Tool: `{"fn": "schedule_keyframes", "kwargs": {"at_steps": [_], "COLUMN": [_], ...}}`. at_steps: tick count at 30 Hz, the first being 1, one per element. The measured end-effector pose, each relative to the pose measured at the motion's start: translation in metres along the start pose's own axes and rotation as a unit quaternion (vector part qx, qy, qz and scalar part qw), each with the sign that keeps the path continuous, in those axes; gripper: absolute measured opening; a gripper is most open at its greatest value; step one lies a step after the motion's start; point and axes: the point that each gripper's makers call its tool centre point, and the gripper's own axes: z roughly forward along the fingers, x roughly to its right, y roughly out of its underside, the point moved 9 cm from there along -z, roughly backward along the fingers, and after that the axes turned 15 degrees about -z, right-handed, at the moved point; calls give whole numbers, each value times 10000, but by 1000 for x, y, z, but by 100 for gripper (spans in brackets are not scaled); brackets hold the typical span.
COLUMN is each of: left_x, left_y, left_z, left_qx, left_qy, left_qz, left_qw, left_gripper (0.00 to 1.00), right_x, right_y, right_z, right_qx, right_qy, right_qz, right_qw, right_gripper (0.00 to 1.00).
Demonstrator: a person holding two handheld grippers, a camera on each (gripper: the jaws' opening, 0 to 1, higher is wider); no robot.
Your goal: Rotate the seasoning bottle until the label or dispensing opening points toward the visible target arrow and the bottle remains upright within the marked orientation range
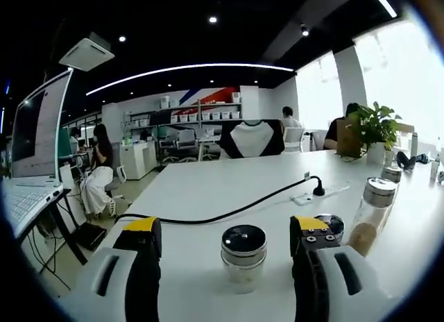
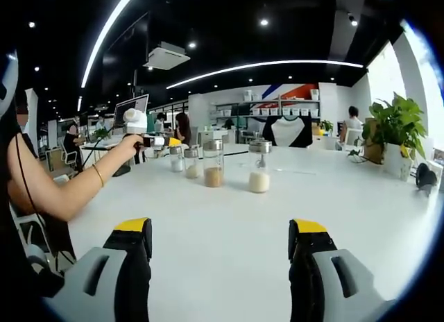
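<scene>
Left claw (image 1: 225, 249) spread wide around upright seasoning bottle (image 1: 243, 257), not touching; right claw (image 2: 220, 244) wide over bare tabletop (image 2: 229, 218), bottle row (image 2: 214, 164) ahead.

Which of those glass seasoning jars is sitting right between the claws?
The short jar with the black-topped silver lid, standing between the left hand-held gripper's open jaws. The taller jar with brown seasoning stands off to the right.

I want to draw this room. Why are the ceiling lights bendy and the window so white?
In the left gripper view the fisheye lens curves the ceiling light strip into an arc, and the window is overexposed to plain white. In the right gripper view the light strip bends too, and its window glares.
</scene>
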Motion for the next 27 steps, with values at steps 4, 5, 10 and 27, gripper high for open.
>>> {"fn": "schedule_keyframes", "kwargs": {"at_steps": [4, 5, 10, 27], "left_x": [-6, -6, -5, -9], "left_y": [1, 1, 7, 21], "left_z": [13, 15, 17, 22], "left_qx": [-66, -74, -169, -348], "left_qy": [16, 9, 40, -35], "left_qz": [33, 39, 22, -33], "left_qw": [10000, 10000, 9998, 9994], "left_gripper": [78, 78, 78, 75], "right_x": [1, 1, -3, -6], "right_y": [-1, -1, -2, 7], "right_z": [4, 5, 10, 3], "right_qx": [-12, 0, 45, -69], "right_qy": [-7, -8, -86, -60], "right_qz": [-58, -45, -6, 83], "right_qw": [10000, 10000, 10000, 9999], "right_gripper": [81, 81, 81, 81]}}
